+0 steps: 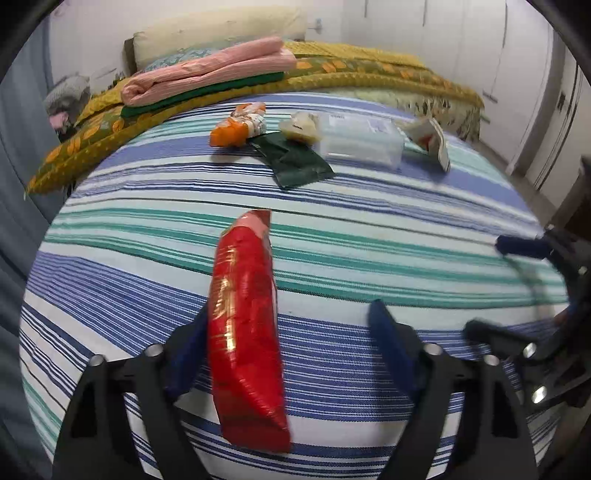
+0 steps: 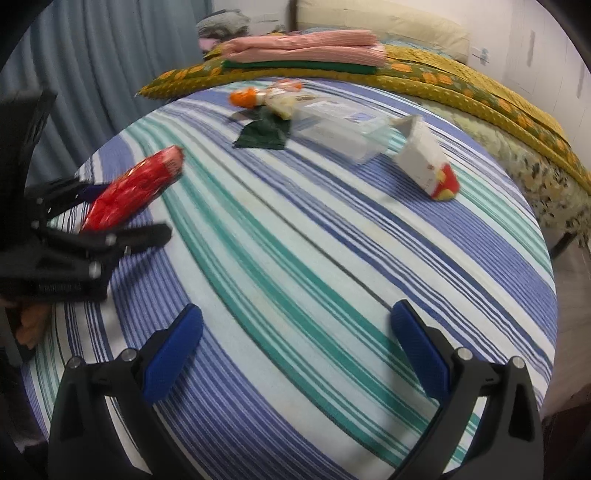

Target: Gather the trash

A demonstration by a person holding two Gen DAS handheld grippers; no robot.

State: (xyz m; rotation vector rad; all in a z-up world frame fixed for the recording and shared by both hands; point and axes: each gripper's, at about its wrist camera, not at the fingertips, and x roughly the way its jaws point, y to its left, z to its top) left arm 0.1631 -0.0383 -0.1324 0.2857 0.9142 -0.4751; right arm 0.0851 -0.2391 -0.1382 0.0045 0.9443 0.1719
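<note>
A long red snack wrapper [image 1: 245, 325] lies on the striped bed sheet between the open jaws of my left gripper [image 1: 291, 314], against the left finger. It also shows in the right wrist view [image 2: 133, 188], with the left gripper [image 2: 125, 210] around it. My right gripper [image 2: 295, 321] is open and empty over the sheet. Farther back lie an orange wrapper [image 1: 238, 123], a dark green wrapper [image 1: 293, 158], a crumpled pale wrapper [image 1: 299, 125], a clear plastic box [image 1: 358, 140] and a white and red carton [image 2: 428, 162].
Folded pink and green cloths [image 1: 207, 77] sit on a yellow patterned blanket [image 1: 369, 70] at the far end of the bed, before a pillow [image 1: 218, 29]. A blue curtain [image 2: 92, 59] hangs to the left. The bed edge [image 2: 554, 258] drops off on the right.
</note>
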